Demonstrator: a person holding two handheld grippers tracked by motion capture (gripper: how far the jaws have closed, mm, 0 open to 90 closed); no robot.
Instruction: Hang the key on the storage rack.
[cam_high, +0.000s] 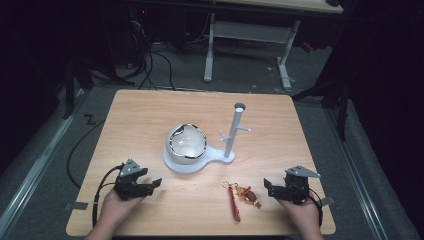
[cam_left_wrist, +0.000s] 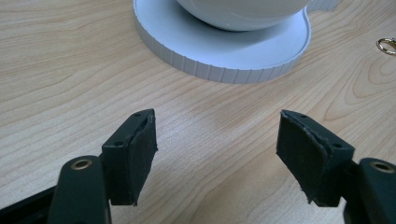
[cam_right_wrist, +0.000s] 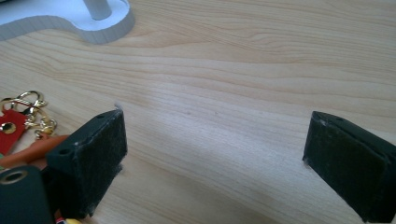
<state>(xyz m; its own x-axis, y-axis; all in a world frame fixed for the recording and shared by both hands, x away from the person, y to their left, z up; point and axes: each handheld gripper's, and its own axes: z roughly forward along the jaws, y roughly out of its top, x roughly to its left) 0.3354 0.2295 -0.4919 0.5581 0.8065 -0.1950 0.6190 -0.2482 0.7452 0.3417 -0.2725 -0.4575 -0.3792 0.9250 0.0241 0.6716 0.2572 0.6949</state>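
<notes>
A white stand (cam_high: 186, 166) sits mid-table, its round base holding a white bowl (cam_high: 186, 143) with a dark rim, and a white post (cam_high: 234, 131) with short pegs rising at its right. A red keychain (cam_high: 240, 197) with gold rings and a red strap lies on the wood in front of the post. My left gripper (cam_high: 153, 183) rests open near the front left, jaws pointing at the stand's base (cam_left_wrist: 219, 56). My right gripper (cam_high: 269, 188) rests open at the front right, just right of the keychain (cam_right_wrist: 21, 126). Nothing sits between either pair of jaws.
The wooden table (cam_high: 150, 115) ends close behind both hands at its front edge. A white-legged desk (cam_high: 250, 35) and cables stand on the dark floor beyond the far edge.
</notes>
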